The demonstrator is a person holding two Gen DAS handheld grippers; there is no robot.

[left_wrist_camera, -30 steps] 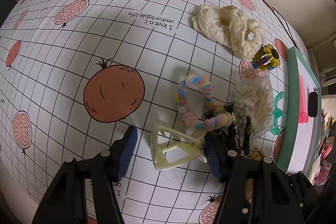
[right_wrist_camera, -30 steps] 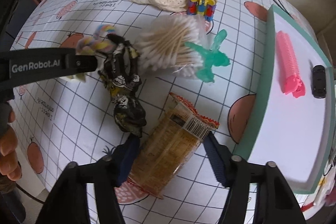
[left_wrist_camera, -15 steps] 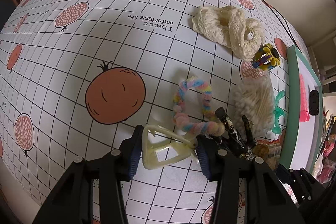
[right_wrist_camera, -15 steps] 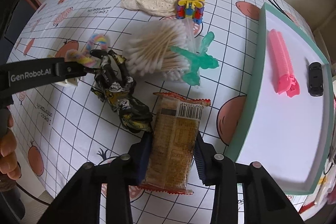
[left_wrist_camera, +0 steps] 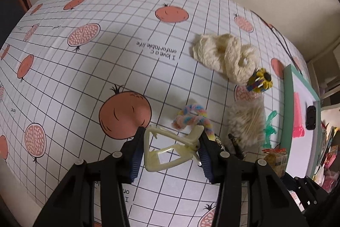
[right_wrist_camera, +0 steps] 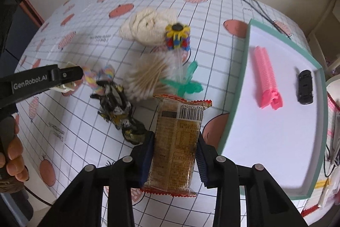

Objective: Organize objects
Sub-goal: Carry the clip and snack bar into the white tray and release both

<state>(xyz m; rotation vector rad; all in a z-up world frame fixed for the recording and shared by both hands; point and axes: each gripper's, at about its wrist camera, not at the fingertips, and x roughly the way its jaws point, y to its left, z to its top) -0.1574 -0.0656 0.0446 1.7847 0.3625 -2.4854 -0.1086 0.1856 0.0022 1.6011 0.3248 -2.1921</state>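
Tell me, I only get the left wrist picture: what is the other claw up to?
Observer: The right claw has just been closing and is now shut on a brown snack packet.
Operator: Anything printed on it?
Observer: A barcode, at the end away from the claw.
Operator: Can you see my claw from there?
Observer: Yes, side on, lettered GenRobot.AI; the left claw has just been closing too, on a cream hair clip.
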